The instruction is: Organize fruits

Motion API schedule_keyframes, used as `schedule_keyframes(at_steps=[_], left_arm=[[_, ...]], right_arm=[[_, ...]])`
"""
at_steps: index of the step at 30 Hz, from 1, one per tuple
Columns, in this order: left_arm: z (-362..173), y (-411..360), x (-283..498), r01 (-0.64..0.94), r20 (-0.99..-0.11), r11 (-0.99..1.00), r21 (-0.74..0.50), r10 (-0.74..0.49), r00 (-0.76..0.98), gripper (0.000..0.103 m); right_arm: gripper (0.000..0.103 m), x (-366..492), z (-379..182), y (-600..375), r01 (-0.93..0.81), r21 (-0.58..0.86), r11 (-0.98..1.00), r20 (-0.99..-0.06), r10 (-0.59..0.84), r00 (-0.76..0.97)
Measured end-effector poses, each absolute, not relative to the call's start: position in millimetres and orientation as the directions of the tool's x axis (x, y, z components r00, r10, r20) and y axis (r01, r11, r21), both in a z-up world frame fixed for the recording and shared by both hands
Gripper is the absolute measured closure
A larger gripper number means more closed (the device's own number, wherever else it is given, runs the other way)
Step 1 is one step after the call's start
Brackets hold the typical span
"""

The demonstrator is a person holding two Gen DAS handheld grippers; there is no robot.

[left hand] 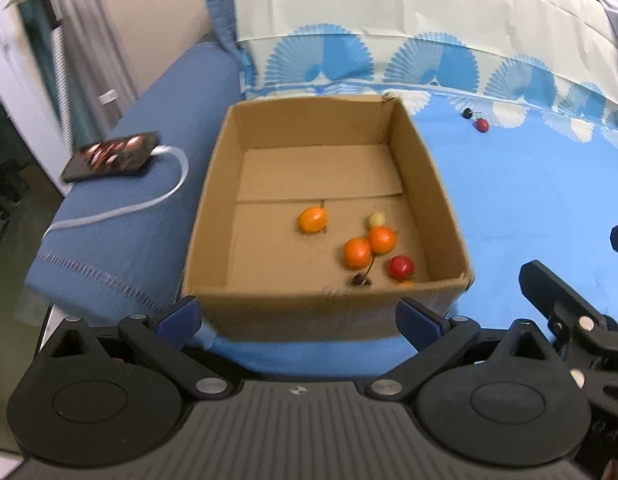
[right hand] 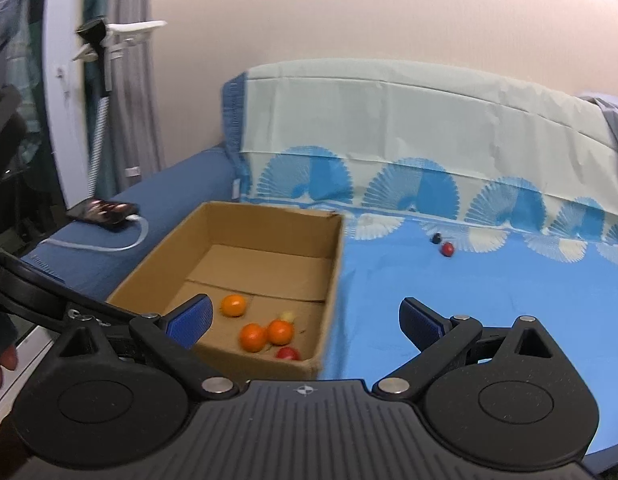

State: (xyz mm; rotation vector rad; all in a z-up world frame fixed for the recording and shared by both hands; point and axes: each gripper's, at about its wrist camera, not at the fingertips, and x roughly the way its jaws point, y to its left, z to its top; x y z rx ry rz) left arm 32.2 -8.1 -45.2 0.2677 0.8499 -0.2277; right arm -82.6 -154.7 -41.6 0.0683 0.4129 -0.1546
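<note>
An open cardboard box [left hand: 213, 184] [right hand: 333, 264] sits on a blue bed sheet [left hand: 521, 188] [right hand: 469, 292]. Inside lie three orange fruits [left hand: 313, 220] [right hand: 233, 305], a red fruit [left hand: 401, 267] [right hand: 287, 353], a small yellow one [left hand: 375, 220] and a dark one [left hand: 361, 280]. A red fruit [left hand: 482, 124] [right hand: 447, 249] and a dark fruit [left hand: 467, 112] [right hand: 436, 237] lie on the sheet beyond the box. My left gripper [left hand: 301, 318] is open and empty before the box's near wall. My right gripper [right hand: 305, 320] is open and empty at the box's near right corner.
A phone [left hand: 113, 156] [right hand: 103, 209] with a white cable [left hand: 165, 196] lies on the darker blue blanket left of the box. A patterned pillow [left hand: 389, 24] [right hand: 409, 140] stands against the wall behind. The bed edge drops off at left.
</note>
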Motion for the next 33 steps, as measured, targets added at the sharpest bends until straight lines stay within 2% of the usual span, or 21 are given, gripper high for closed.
schedule_keyframes(at_steps=[5,10,14,21,23,28,32,33], left_arm=[[-40.6,-56.0,76.8,0.356,-0.746,0.917,0.182,-0.107,0.657,0.000],[-39.2,-135.3,145.6,0.432,-0.750,0.889,0.153,-0.180,0.636,0.000],[-52.0,-222.6,214.1,0.476,-0.741,0.868,0.144,-0.224,0.633,0.000],[-116.5,-367.4,343.7,0.567,-0.799,0.820,0.082,-0.286,0.529,0.000],[-139.5,-397.6,374.4,0.576,-0.797,0.814,0.081,-0.295,0.528,0.000],[-188.4,-445.0,427.3,0.605,-0.818,0.794,0.059,-0.309,0.485,0.000],[-208.6,-468.1,445.4,0.637,-0.813,0.769,0.057,-0.334,0.476,0.001],[-212.8,-473.5,448.0,0.647,-0.814,0.760,0.056,-0.340,0.470,0.006]], right_arm=[[0.004,-46.9,-58.0,-218.4,0.297,0.038,0.954,-0.434,-0.252,0.865],[0.004,6.8,-81.3,-306.8,0.428,0.043,0.903,-0.460,-0.363,0.811],[0.004,66.2,-104.9,-374.4,0.428,0.008,0.904,-0.471,-0.374,0.799],[0.009,181.1,-163.6,-466.3,0.326,-0.024,0.945,-0.493,-0.295,0.818],[0.014,213.5,-181.9,-485.6,0.297,-0.015,0.955,-0.513,-0.262,0.818],[0.019,275.2,-210.3,-501.2,0.225,0.000,0.974,-0.521,-0.192,0.832],[0.029,308.1,-225.8,-510.1,0.182,0.019,0.983,-0.531,-0.144,0.835],[0.031,312.3,-228.5,-511.7,0.177,0.022,0.984,-0.536,-0.138,0.833]])
